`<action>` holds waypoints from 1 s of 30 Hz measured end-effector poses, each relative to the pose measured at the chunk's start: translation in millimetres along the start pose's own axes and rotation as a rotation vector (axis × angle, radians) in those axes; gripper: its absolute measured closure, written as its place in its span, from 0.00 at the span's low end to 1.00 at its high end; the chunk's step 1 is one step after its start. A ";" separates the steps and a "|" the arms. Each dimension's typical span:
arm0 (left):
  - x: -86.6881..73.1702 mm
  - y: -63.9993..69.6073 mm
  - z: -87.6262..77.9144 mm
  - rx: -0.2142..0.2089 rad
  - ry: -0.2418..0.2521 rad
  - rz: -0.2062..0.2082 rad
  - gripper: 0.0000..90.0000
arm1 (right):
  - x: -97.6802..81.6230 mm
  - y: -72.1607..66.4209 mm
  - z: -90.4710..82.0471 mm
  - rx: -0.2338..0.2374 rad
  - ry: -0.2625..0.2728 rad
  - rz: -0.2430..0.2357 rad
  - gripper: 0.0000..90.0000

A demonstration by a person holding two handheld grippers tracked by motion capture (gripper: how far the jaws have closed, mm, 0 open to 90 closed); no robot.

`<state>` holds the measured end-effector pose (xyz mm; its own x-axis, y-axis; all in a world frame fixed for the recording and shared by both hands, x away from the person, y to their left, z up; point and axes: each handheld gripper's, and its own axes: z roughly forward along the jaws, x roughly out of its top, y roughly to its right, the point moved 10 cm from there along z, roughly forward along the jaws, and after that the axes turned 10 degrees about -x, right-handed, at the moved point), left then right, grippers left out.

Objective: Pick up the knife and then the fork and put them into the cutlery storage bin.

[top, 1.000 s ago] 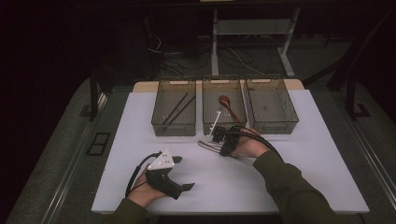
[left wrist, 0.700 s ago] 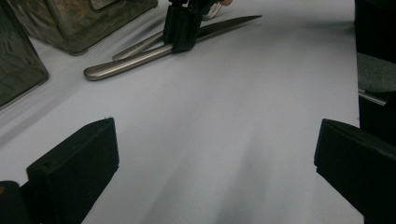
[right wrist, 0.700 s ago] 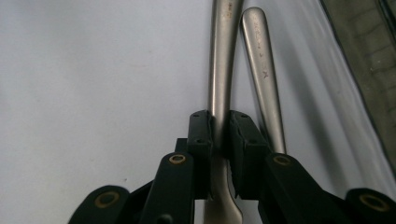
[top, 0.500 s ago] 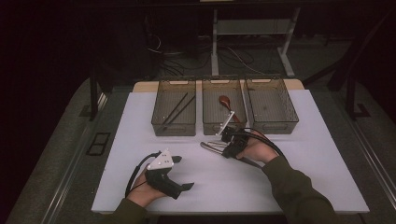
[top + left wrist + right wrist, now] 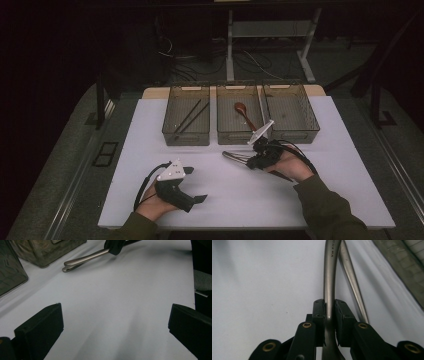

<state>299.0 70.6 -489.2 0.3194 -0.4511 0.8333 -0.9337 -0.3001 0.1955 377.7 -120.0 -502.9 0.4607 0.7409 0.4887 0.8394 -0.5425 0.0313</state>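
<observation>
High view: right gripper (image 5: 251, 159) clamps a metal utensil (image 5: 235, 156) before the trays (image 5: 240, 135).
Left gripper (image 5: 197, 199) rests wide open.

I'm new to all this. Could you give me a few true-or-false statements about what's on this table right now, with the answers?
1. The right hand-held gripper is clamped on a metal utensil handle. True.
2. The left hand-held gripper grips a chopstick. False: its jaws stand wide apart with nothing between them.
3. A wooden spoon lies in the middle bin. True.
4. Two dark sticks lie in the right bin. False: they lie in the left bin.
</observation>
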 end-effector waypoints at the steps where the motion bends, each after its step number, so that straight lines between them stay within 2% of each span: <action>1: 0.0 0.0 0.1 0.000 0.000 0.000 0.00 | -1.2 0.9 -1.9 -0.001 0.006 0.009 0.89; 3: -0.5 -0.4 0.2 -0.001 -0.001 -0.001 0.00 | -2.4 1.8 -5.8 0.001 0.020 0.014 0.88; 4: -0.7 -0.7 0.2 -0.001 0.000 -0.001 0.00 | -2.2 0.8 -8.1 0.008 0.026 0.033 0.89; 18: -0.6 -0.6 -1.6 0.005 0.005 0.001 0.00 | -0.4 1.6 -31.0 0.017 0.099 0.048 0.88; 30: -1.0 -2.2 -2.1 0.011 0.004 0.004 0.00 | 1.2 18.4 -59.2 -0.010 0.179 0.104 0.88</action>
<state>300.4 73.4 -489.4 0.3147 -0.4491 0.8362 -0.9332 -0.3075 0.1861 376.6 -152.6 -450.1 0.4852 0.5994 0.6367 0.7870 -0.6166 -0.0192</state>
